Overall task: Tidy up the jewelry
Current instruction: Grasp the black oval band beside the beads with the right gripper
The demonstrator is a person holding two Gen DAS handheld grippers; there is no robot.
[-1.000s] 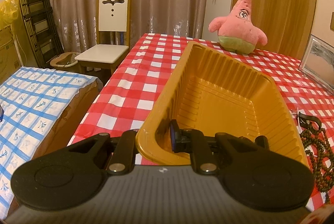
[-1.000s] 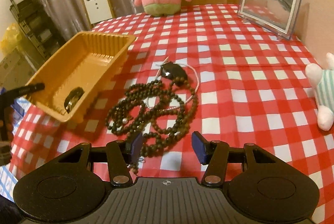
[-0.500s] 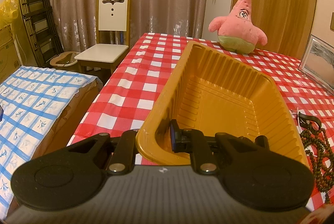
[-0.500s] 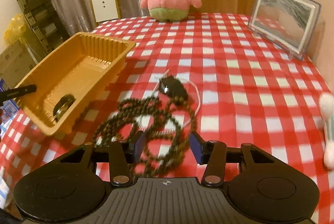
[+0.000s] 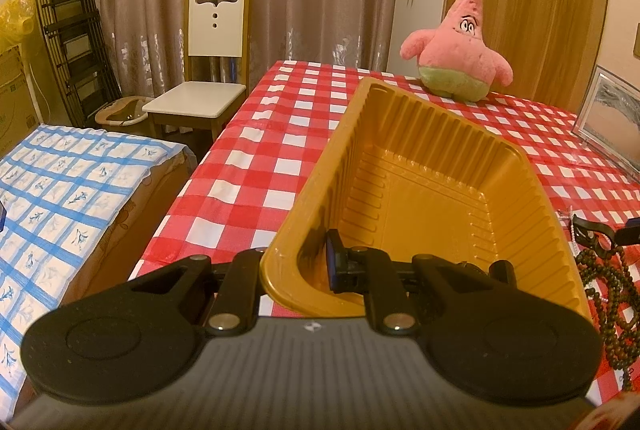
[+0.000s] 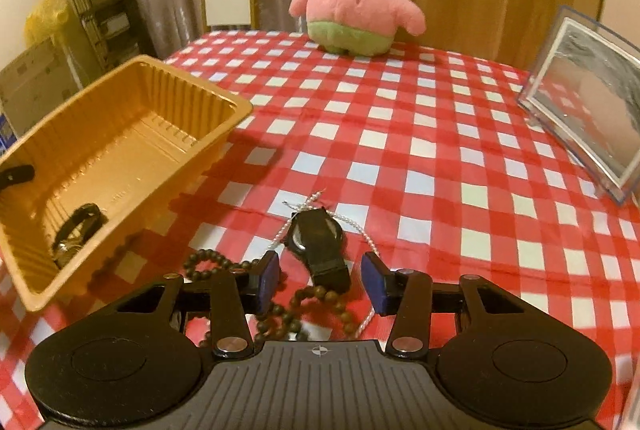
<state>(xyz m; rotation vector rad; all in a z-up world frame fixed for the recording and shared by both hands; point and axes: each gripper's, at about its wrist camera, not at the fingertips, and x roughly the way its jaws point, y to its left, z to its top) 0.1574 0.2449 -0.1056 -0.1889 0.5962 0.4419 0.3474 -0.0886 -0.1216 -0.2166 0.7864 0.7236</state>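
Pinching the tray (image 5: 432, 165) wall with my left gripper (image 5: 298, 266), I hover my right gripper (image 6: 316, 284), fingers apart after narrowing slightly, over the watch (image 6: 318, 240) lying on tangled beads (image 6: 320, 304) beside it; closing now could snag beads and drag everything.

The tray (image 6: 120, 133) is showing as thin, ribbed amber plastic with a glossy sheen. Covering the desk (image 6: 420, 157), the red-and-white checked cloth (image 5: 260, 165) is looking slick, like glossy vinyl. At six o'clock in the right wrist view, the bead strand (image 6: 316, 304) is appearing as dark, matt wooden beads, the watch (image 6: 318, 240) as black matt plastic with a shiny face. At twelve o'clock, the star toy (image 6: 356, 5) is looking fuzzy pink plush. The frame (image 6: 588, 101) at three o'clock is gleaming like clear acrylic.
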